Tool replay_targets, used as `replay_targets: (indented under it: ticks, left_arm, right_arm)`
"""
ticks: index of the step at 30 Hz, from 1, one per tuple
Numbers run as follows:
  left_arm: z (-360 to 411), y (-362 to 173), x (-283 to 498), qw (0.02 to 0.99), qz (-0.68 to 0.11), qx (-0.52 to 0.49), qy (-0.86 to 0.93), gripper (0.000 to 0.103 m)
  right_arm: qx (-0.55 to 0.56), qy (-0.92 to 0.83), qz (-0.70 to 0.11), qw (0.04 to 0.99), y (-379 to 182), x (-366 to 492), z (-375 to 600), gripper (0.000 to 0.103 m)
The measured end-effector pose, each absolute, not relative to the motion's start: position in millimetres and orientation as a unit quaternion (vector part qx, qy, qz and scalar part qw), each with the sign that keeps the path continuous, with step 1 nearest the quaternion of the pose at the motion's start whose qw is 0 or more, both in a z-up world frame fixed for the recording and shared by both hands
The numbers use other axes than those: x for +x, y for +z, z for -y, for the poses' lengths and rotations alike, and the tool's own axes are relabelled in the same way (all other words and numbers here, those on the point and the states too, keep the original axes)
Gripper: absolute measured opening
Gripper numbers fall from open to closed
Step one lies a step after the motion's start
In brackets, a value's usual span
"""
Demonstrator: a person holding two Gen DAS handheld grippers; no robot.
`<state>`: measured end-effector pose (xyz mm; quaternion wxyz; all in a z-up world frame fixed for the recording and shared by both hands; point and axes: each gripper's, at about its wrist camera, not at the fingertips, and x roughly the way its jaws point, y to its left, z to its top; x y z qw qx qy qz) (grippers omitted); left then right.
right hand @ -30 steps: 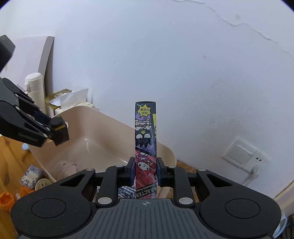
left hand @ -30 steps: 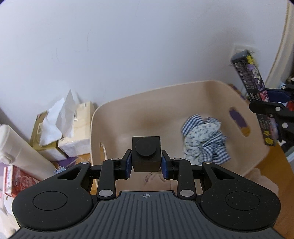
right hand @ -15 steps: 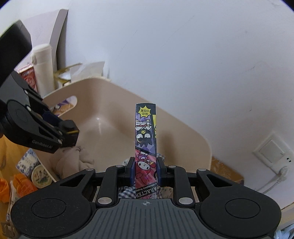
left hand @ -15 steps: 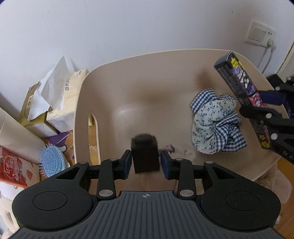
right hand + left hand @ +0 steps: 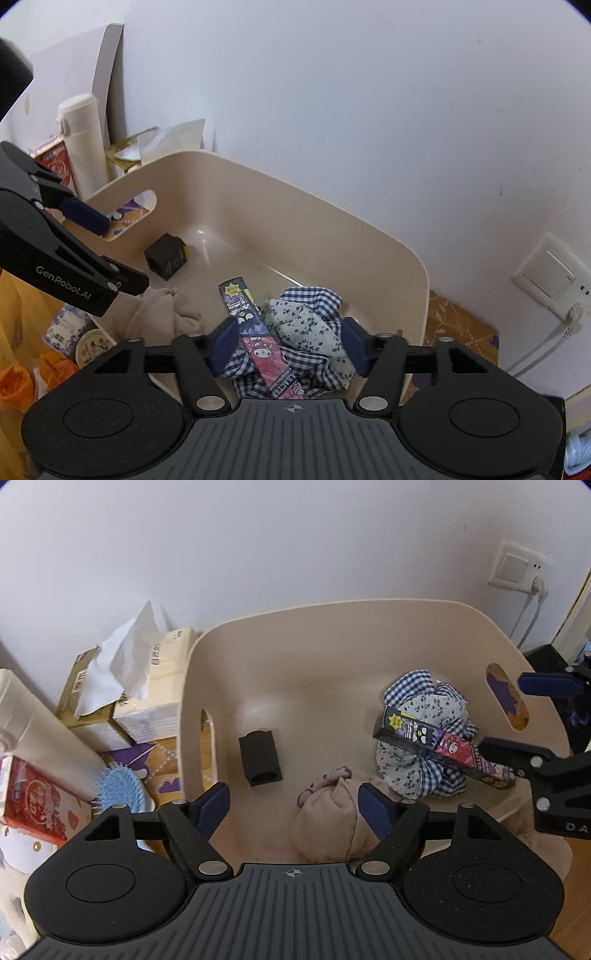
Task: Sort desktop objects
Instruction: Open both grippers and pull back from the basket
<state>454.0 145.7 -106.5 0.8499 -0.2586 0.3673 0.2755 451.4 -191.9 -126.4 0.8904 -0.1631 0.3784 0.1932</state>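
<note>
While over beige bin [image 5: 369, 616] | both hand-held grippers [image 5: 293, 805] [image 5: 288, 343] wide, empty

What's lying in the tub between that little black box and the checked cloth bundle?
A beige cloth pouch lies between the small black box and the blue checked cloth bundle, nearer the camera, shown in the left wrist view.

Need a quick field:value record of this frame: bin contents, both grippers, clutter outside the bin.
bin: beige tub
contents: black cube, cartoon box lying on checked cloth, beige pouch
left gripper: open, above the tub, holds nothing
right gripper: open, cartoon box between its fingers but ungripped
outside the tub: tissue packs, blue hairbrush, white flask
</note>
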Motion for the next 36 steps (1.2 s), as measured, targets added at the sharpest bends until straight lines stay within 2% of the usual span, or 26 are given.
replay_targets:
  ticks: [7, 11, 14, 36]
  left_arm:
    - [-136.1, -93.4, 424.3, 0.856, -0.334, -0.271, 0.288, 0.083]
    - [-127.7, -84.5, 404.5, 0.860, -0.320, -0.271, 0.292, 0.083]
    - [-120.6, -80.5, 391.5, 0.862, -0.313, -0.270, 0.294, 0.084]
    - [-55.4, -138.5, 329.6, 0.849, -0.357, -0.246, 0.303, 0.085]
  right_arm:
    - [-0.121, 0.173, -0.372, 0.904, -108.8, 422.8, 201.1, 0.095]
    - [-0.109, 0.164, -0.371, 0.908, -100.2, 403.1, 204.4, 0.096]
    - [-0.097, 0.154, -0.368, 0.912, -95.7, 386.0, 204.2, 0.102]
    - [-0.085, 0.192, -0.441, 0.873, -125.7, 283.2, 183.5, 0.103]
